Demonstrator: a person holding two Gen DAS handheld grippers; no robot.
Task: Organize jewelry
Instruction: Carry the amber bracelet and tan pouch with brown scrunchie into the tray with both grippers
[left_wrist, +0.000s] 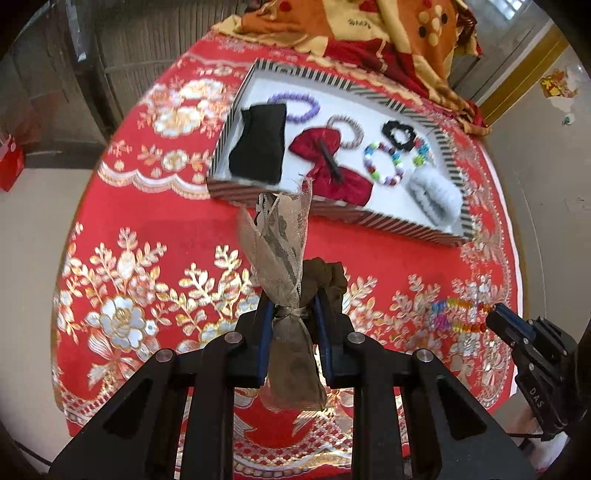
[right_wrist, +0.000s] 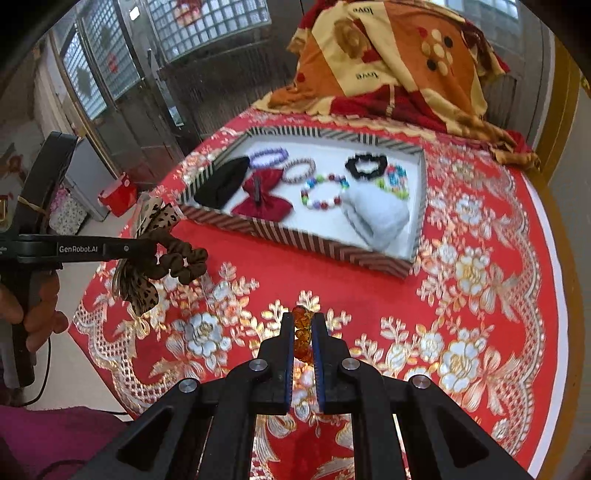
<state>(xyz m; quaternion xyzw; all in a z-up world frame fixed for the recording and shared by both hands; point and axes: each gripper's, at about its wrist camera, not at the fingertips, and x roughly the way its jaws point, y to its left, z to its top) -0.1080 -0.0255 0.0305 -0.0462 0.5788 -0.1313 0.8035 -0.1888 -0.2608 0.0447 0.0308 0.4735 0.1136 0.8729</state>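
Observation:
My left gripper (left_wrist: 295, 299) is shut on a brown scrunchie (left_wrist: 325, 275) with a sheer leopard-print ribbon (left_wrist: 280, 229), held off the red tablecloth just in front of the striped tray (left_wrist: 332, 218). The right wrist view shows that scrunchie (right_wrist: 184, 264) hanging from the left gripper (right_wrist: 155, 247) at the table's left edge. My right gripper (right_wrist: 303, 319) is shut on an amber bead bracelet (right_wrist: 301, 332), which looks blurred in the left wrist view, where the bracelet (left_wrist: 458, 314) trails from the right gripper (left_wrist: 495, 319). The tray (right_wrist: 295, 236) holds a red bow (right_wrist: 264, 199), bead bracelets, scrunchies and a black cloth.
An orange patterned blanket (right_wrist: 388, 74) is heaped at the table's far edge behind the tray. A red box (right_wrist: 118, 195) sits on the floor to the left. A person's hand (right_wrist: 33, 314) grips the left tool's handle. The round table's rim curves along the right.

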